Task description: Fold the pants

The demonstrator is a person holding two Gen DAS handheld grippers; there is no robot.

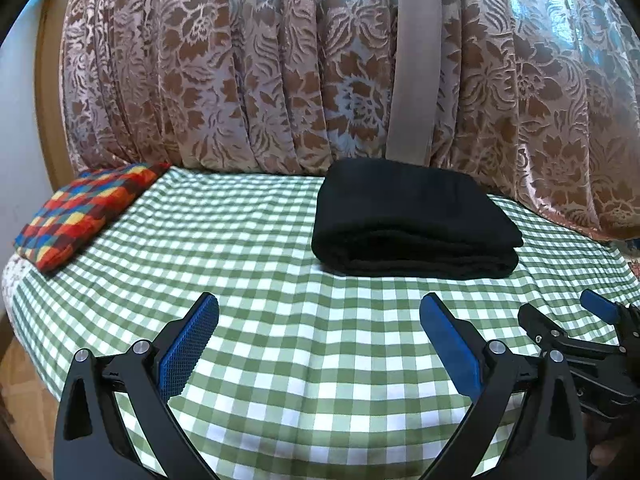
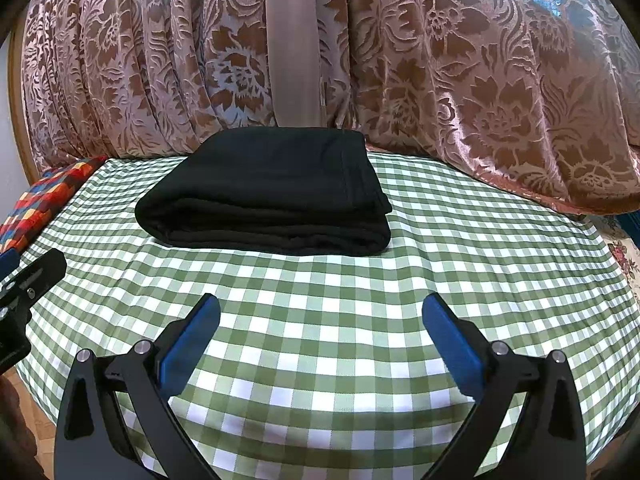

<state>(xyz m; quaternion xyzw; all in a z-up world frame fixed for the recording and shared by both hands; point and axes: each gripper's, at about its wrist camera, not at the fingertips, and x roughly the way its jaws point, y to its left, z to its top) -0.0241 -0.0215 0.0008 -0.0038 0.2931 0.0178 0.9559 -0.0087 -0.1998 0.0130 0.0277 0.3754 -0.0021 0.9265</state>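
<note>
A green-and-white checked cloth [image 1: 280, 360] covers the bed and fills the lower half of both views. A folded multicoloured patchwork cloth [image 1: 86, 212] of red, blue, yellow and orange lies on it at about 10 o'clock, near the left edge; the right wrist view shows only a corner of it at 9 o'clock. A brown floral curtain [image 1: 200, 80] hangs across 12 o'clock, its hem resting on the far edge of the bed. A plain beige strip [image 1: 416, 60] runs down the curtain. A flowered fabric [image 2: 626, 260] peeks in at 3 o'clock.
</note>
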